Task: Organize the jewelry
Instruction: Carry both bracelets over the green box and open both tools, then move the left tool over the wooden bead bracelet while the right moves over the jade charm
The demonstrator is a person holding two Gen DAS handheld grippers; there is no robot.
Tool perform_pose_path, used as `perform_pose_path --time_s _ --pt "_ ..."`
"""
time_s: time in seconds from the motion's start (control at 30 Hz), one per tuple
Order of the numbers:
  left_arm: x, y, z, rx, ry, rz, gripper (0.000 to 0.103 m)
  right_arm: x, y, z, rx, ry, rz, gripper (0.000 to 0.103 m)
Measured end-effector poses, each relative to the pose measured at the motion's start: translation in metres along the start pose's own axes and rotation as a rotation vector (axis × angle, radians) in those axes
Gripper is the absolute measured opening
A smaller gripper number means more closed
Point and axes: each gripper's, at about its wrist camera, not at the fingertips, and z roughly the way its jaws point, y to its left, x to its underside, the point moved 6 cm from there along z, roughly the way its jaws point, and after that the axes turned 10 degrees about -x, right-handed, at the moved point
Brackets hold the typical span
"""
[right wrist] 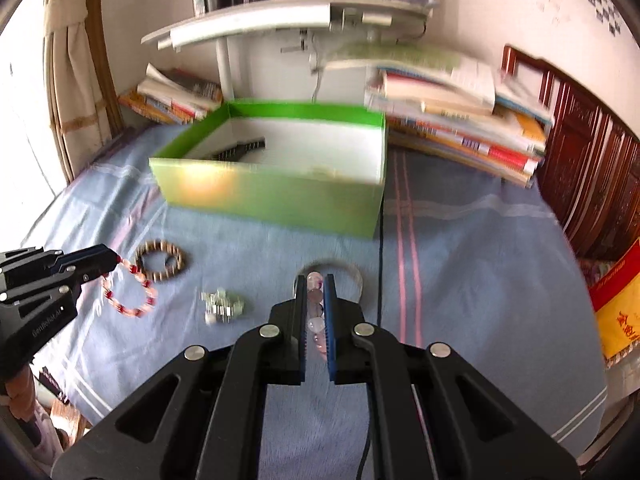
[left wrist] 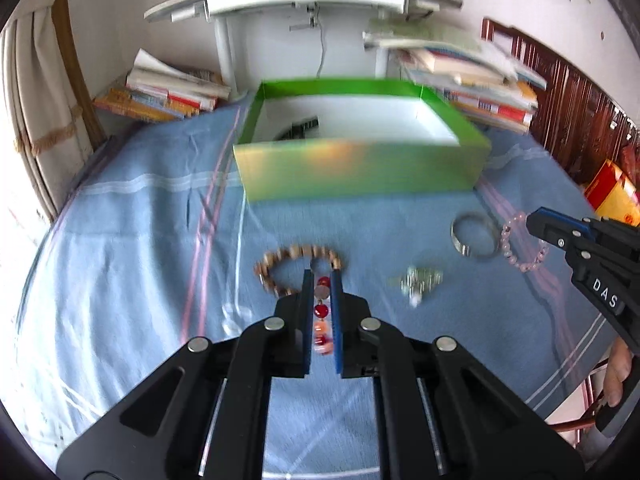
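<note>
My left gripper [left wrist: 322, 276] is shut on a red and pink bead bracelet [left wrist: 322, 312], which hangs from its tips in the right wrist view [right wrist: 130, 292]. My right gripper [right wrist: 315, 280] is shut on a pale pink bead bracelet [right wrist: 316, 320], also seen in the left wrist view [left wrist: 520, 246]. On the blue cloth lie a wooden bead bracelet [left wrist: 296, 254], a silver bangle [left wrist: 474, 236] and a small silver piece [left wrist: 420, 282]. The green box [left wrist: 360, 172] stands open behind them, with a black item [right wrist: 240, 150] inside.
Stacks of books [left wrist: 168, 94] lie at the back left and more books [right wrist: 460, 120] at the back right. A white shelf unit [left wrist: 304, 0] stands behind the box. A dark wooden headboard [right wrist: 592, 184] and a yellow-red bag [right wrist: 620, 308] are on the right.
</note>
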Motion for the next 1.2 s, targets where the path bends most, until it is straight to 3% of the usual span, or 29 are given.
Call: perform_pose_path --time_s 0.13,0.27,0.4,0.6,0.7,0.77,0.8,0.83,0.87,1.07,1.2 --pt "-0.045 0.009 -0.006 -0.002 -0.071 -0.003 0.008 -0.037 -0.001 -0.008 -0.005 -0.067 -0.004 0.008" --pt "-0.09 0.012 0.0 0.027 -0.093 -0.016 0.008 -0.073 -0.007 0.002 -0.002 -0.099 0.006 0.008" --pt "-0.129 0.006 0.029 0.041 -0.065 -0.027 0.008 -0.105 -0.015 0.027 0.029 -0.108 0.013 0.008" --pt "-0.151 -0.014 0.089 0.023 0.008 -0.019 0.008 -0.12 -0.025 0.093 0.037 -0.005 0.065 0.008" --pt "-0.149 -0.017 0.112 0.039 0.044 -0.038 0.009 -0.115 -0.027 0.115 0.05 0.025 0.068 0.008" --pt "-0.146 -0.015 0.122 0.032 0.067 -0.052 0.009 -0.11 -0.028 0.118 0.06 0.025 0.061 0.014" --pt "-0.142 -0.013 0.123 0.029 0.072 -0.057 0.012 -0.107 -0.029 0.113 0.054 0.023 0.069 0.027" --pt "-0.139 -0.01 0.122 0.029 0.073 -0.054 0.02 -0.104 -0.029 0.107 0.039 0.013 0.079 0.042" --pt "-0.137 -0.008 0.119 0.025 0.071 -0.048 0.029 -0.1 -0.03 0.099 0.029 0.003 0.088 0.043" --pt "-0.084 0.038 0.08 -0.136 0.043 -0.05 0.049 -0.048 -0.021 0.046 -0.054 0.01 0.099 0.043" --pt "-0.037 0.051 0.083 -0.169 0.116 -0.085 0.05 -0.006 0.0 0.057 -0.083 0.113 0.07 0.043"
